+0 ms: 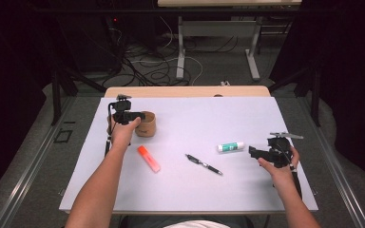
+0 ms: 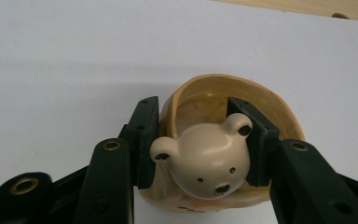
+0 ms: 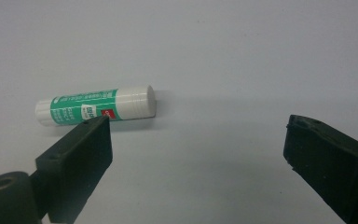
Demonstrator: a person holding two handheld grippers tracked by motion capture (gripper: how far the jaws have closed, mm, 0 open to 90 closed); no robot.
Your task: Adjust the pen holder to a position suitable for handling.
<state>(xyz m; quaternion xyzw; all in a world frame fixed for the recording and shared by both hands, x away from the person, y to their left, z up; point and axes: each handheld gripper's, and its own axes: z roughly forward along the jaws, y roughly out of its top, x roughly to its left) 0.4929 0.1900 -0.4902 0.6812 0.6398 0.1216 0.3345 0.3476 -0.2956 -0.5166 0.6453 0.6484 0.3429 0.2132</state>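
A tan pen holder with a bear's head on its front stands at the back left of the white mat. My left gripper is closed across the bear's head, one pad against each ear. From above, the same left gripper sits over the pen holder. At the right of the mat my right gripper is held open and holds nothing. Just beyond its left jaw lies a green and white glue stick, also visible from above.
An orange highlighter lies left of centre and a black pen lies in the middle, both flat on the mat. A wooden table edge runs behind the mat. Cables and desk legs stand on the floor beyond.
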